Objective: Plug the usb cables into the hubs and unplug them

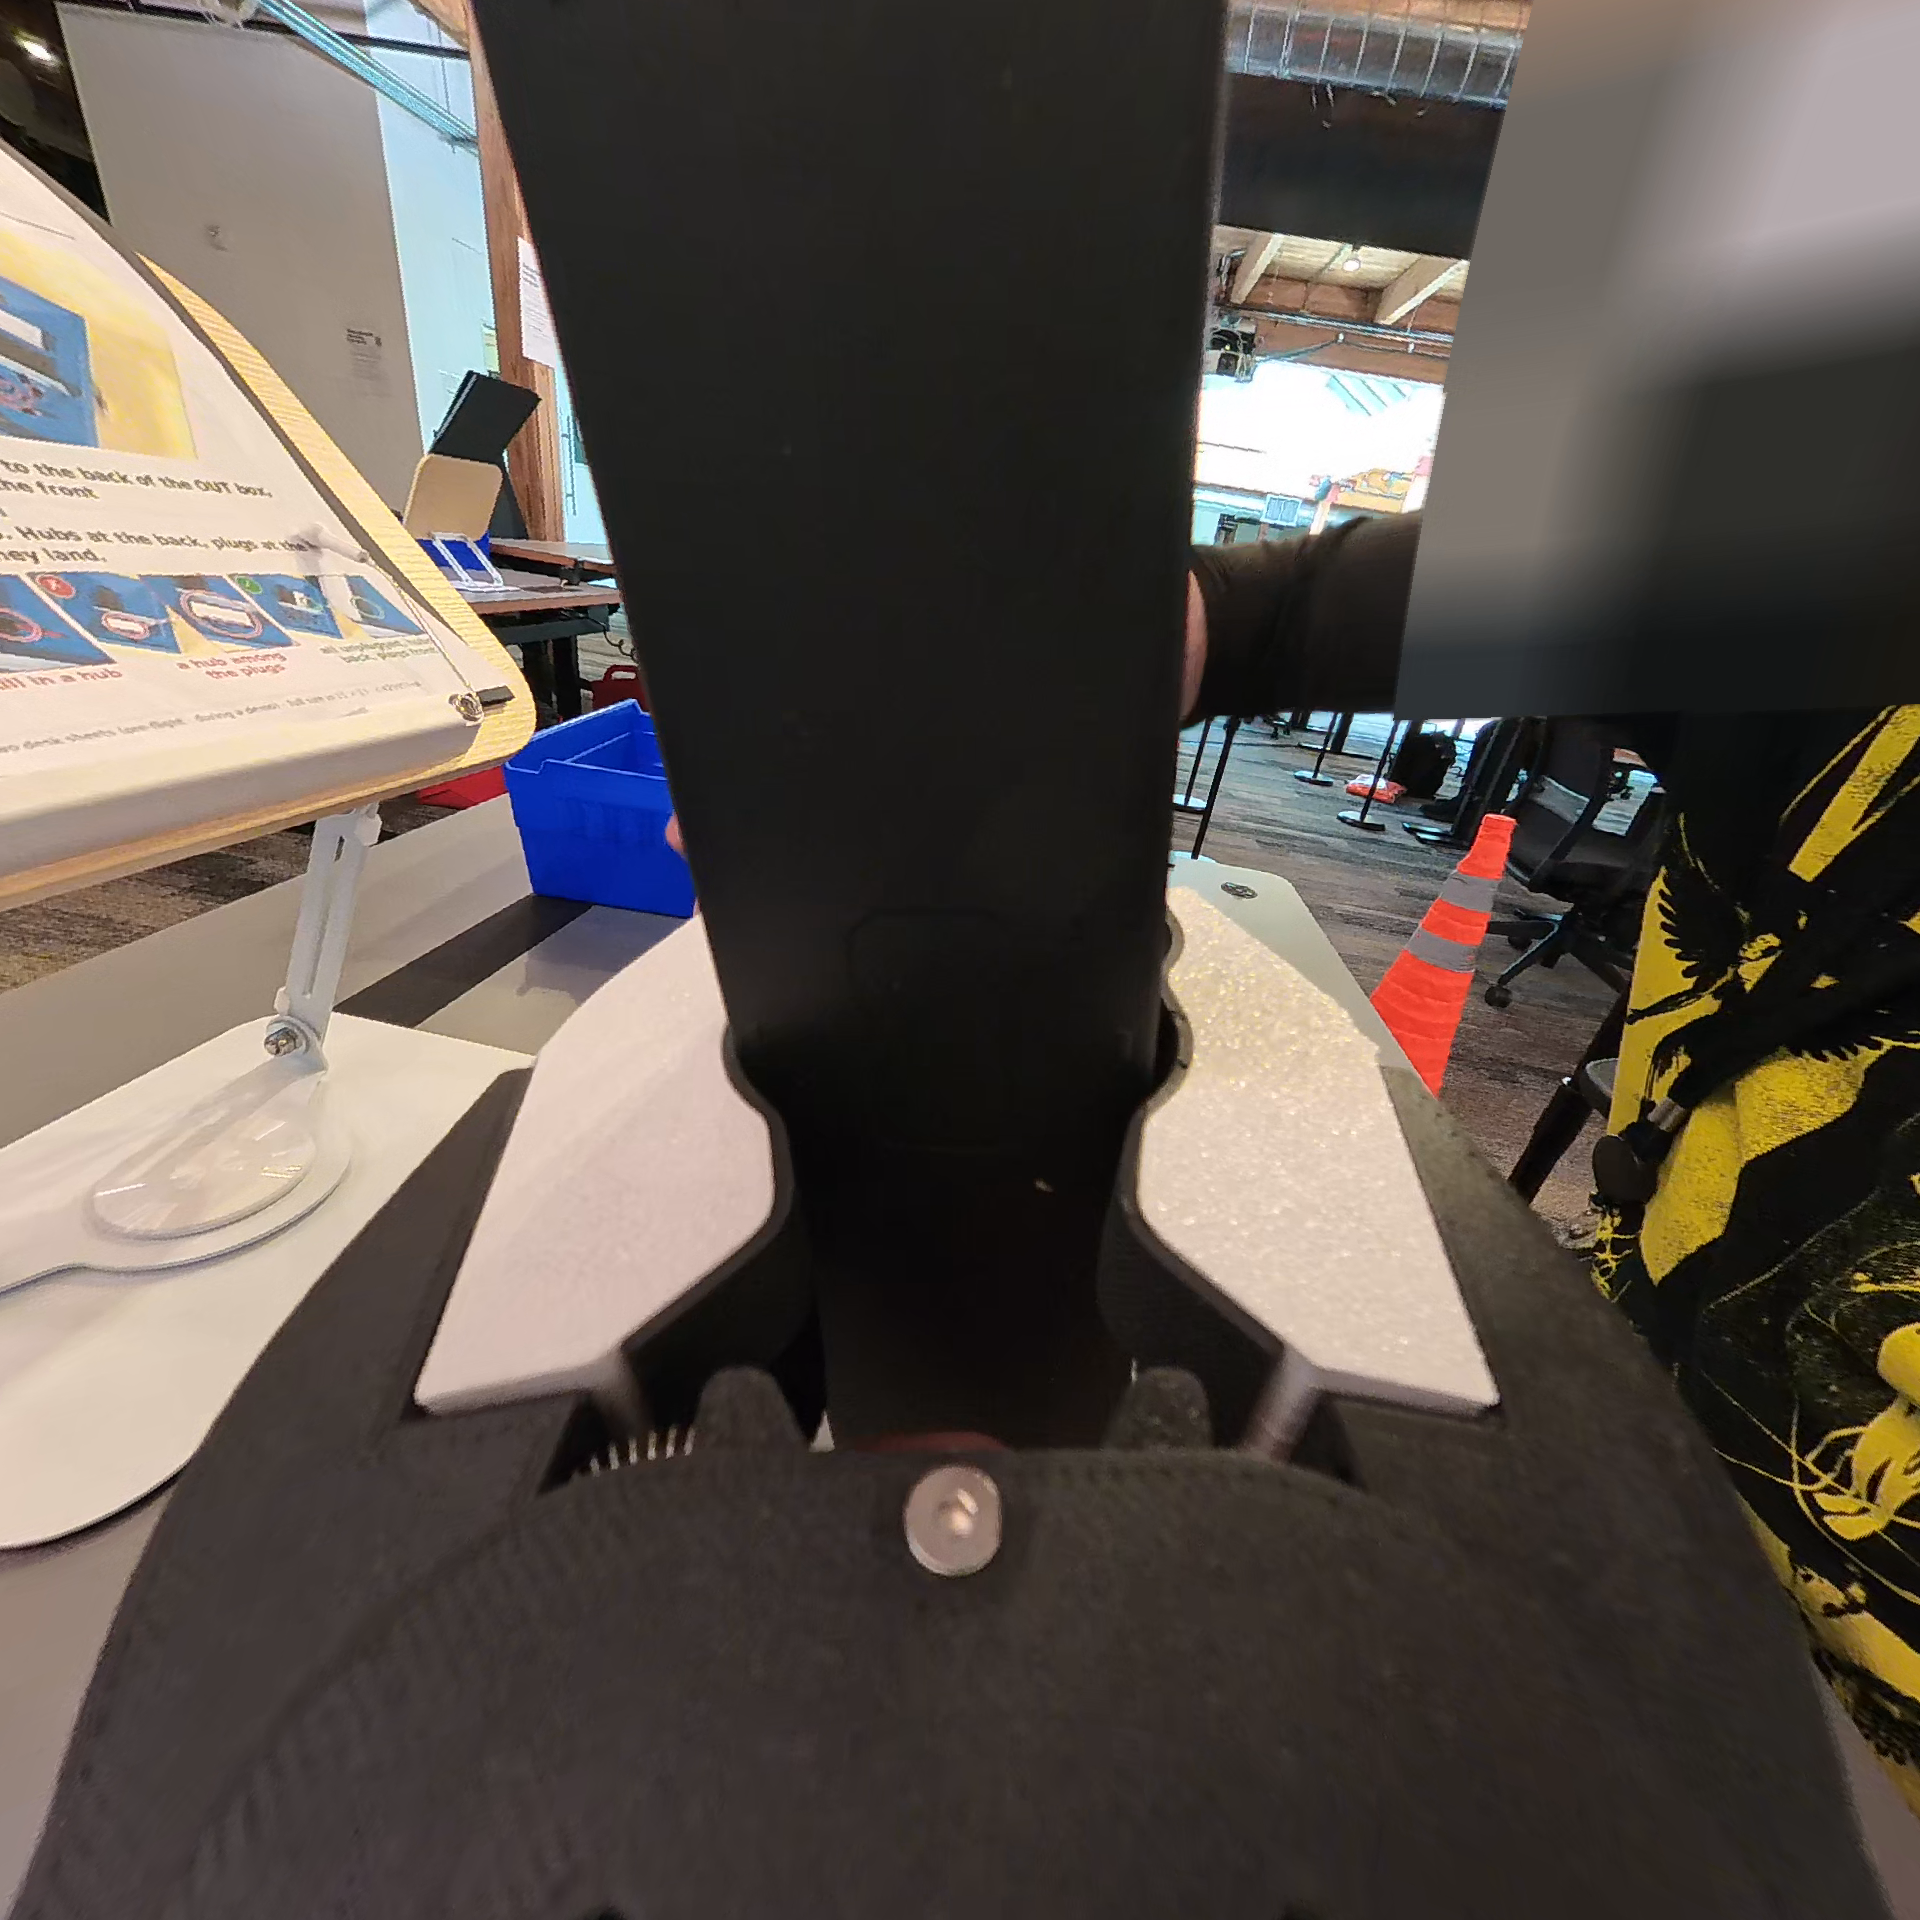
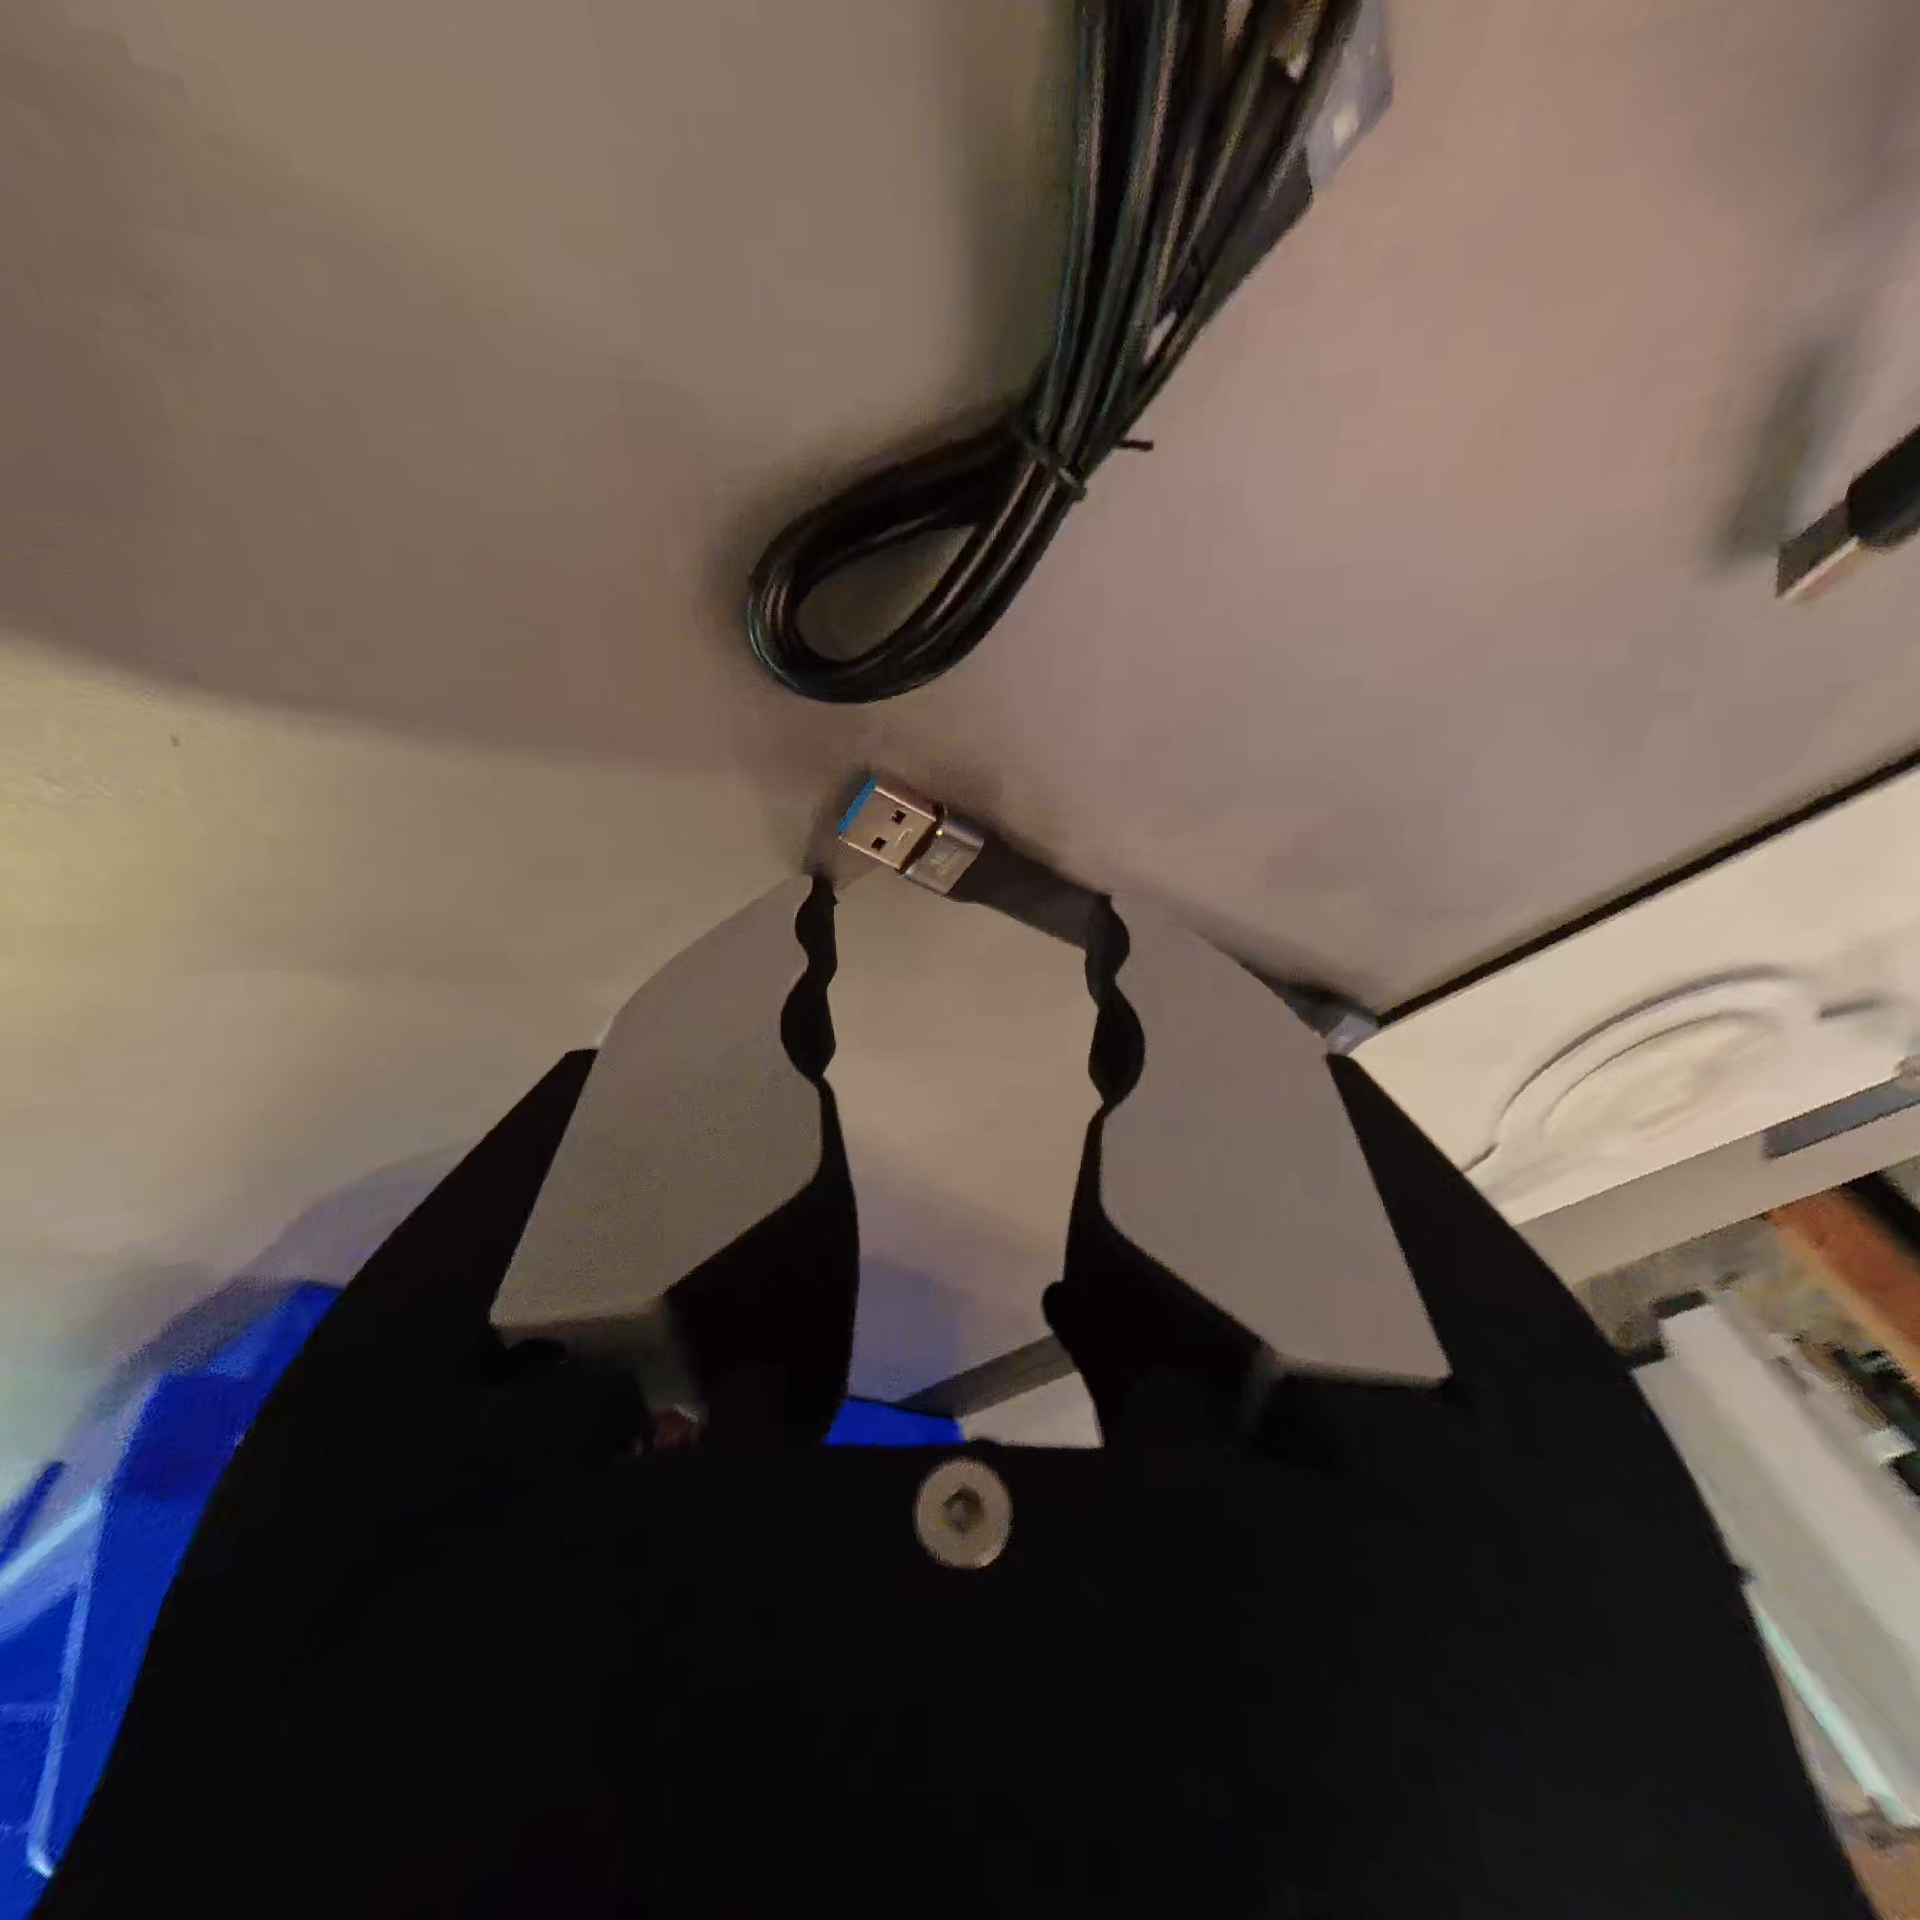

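In the left wrist view a broad black hub (image 1: pixel 914 582) stands upright between my left gripper's (image 1: pixel 956 914) white fingers (image 1: pixel 623 1143) and fills the gap. Both pads lie against its sides. A hand (image 1: pixel 1195 634) shows at its right edge. In the right wrist view my right gripper (image 2: pixel 961 904) is open and empty just above the grey table (image 2: pixel 364 416). A silver USB plug (image 2: pixel 894 831) with a blue insert lies on the table just past the fingertips. Its flat grey cable (image 2: pixel 1029 899) runs right, under the right fingertip (image 2: pixel 1107 935).
A tied bundle of black cable (image 2: pixel 935 561) lies beyond the plug, and another USB plug (image 2: pixel 1818 561) lies at the upper right. A blue bin (image 1: pixel 592 821) and an instruction board on a white stand (image 1: pixel 208 582) are on the left. A person in a yellow and black shirt (image 1: pixel 1787 1143) stands at the right. Some 25 cm of space lies between my two pairs of fingers.
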The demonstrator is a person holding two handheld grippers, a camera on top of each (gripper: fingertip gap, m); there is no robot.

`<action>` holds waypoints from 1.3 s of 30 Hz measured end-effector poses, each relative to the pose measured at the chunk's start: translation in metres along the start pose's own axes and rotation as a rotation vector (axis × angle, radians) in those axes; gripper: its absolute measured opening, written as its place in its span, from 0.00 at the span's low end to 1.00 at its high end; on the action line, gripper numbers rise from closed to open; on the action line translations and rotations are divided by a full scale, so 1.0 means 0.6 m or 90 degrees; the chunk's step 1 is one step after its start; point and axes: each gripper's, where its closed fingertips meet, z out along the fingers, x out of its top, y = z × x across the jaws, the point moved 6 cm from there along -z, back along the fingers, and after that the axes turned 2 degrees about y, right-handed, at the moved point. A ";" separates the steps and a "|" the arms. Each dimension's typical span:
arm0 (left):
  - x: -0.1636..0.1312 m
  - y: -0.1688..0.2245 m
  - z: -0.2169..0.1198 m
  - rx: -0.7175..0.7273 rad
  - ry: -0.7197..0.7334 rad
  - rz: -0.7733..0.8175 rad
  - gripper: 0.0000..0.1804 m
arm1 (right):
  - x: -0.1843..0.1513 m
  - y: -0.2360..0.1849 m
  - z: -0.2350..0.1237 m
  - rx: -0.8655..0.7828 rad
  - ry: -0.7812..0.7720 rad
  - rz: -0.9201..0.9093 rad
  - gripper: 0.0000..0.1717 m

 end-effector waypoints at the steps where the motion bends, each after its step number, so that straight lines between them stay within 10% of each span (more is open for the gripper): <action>1: 0.000 0.000 0.000 0.000 0.000 0.000 0.38 | 0.004 0.001 0.001 0.005 -0.008 -0.029 0.26; 9: 0.001 -0.001 -0.004 0.003 0.001 0.002 0.38 | 0.004 0.012 0.010 0.191 -0.008 -0.004 0.13; 16: 0.004 0.002 -0.002 -0.008 0.011 -0.001 0.38 | -0.013 0.003 0.009 0.249 0.034 0.285 0.08; 31: 0.006 0.010 0.008 -0.017 0.011 0.005 0.38 | 0.014 -0.084 -0.011 -0.185 0.114 0.562 0.07; 39: -0.004 0.015 0.030 -0.024 -0.007 0.006 0.38 | 0.011 -0.076 -0.072 -0.167 0.270 0.692 0.07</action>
